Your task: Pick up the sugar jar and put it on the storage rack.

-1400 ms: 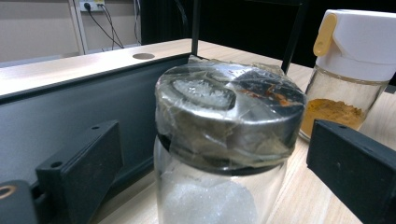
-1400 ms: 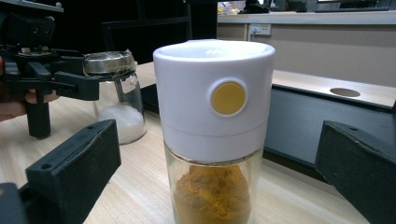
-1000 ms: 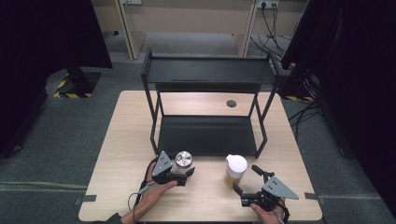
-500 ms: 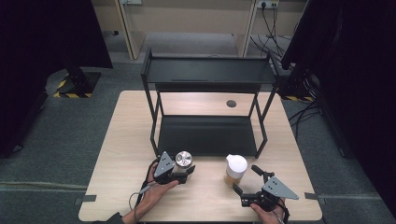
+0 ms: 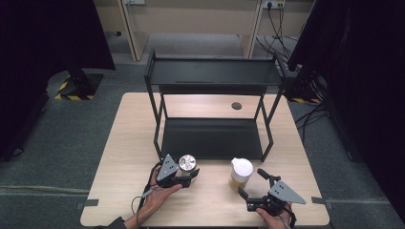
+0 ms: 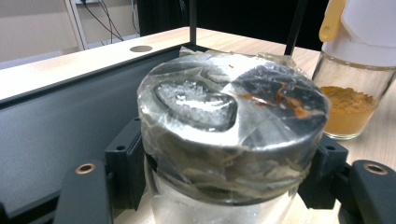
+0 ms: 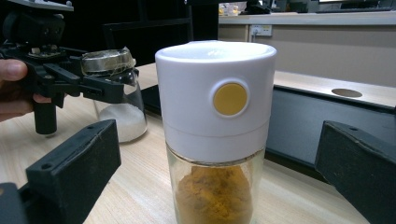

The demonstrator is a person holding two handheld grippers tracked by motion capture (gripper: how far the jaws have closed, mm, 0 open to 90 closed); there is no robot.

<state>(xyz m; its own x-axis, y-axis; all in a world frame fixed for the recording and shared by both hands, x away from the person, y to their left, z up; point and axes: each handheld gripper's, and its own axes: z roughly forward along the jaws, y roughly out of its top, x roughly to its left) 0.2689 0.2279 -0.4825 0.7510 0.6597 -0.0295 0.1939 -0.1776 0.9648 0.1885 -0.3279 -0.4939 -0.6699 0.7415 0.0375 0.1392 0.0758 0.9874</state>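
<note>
A glass jar (image 5: pixel 187 162) with a silver, film-wrapped lid holds white grains and stands on the table in front of the rack. My left gripper (image 5: pixel 190 172) is shut on it; in the left gripper view both black jaws press against the jar (image 6: pixel 233 126) just under the lid. To the right stands a glass spice jar (image 5: pixel 241 171) with a white cap, a yellow button and orange powder. My right gripper (image 5: pixel 250 183) is open, one jaw on either side of this spice jar (image 7: pixel 215 116), with a clear gap at each finger (image 7: pixel 74 168).
A black two-tier metal rack (image 5: pixel 212 138) stands on the wooden table (image 5: pixel 133 124) right behind both jars, its lower shelf bare. A round cable hole (image 5: pixel 236 106) sits in the tabletop behind it. Bare wood lies to the left and right of the hands.
The left gripper's jaws have drawn in onto the silver-lidded jar. Both hands and both jars have kept their places.
</note>
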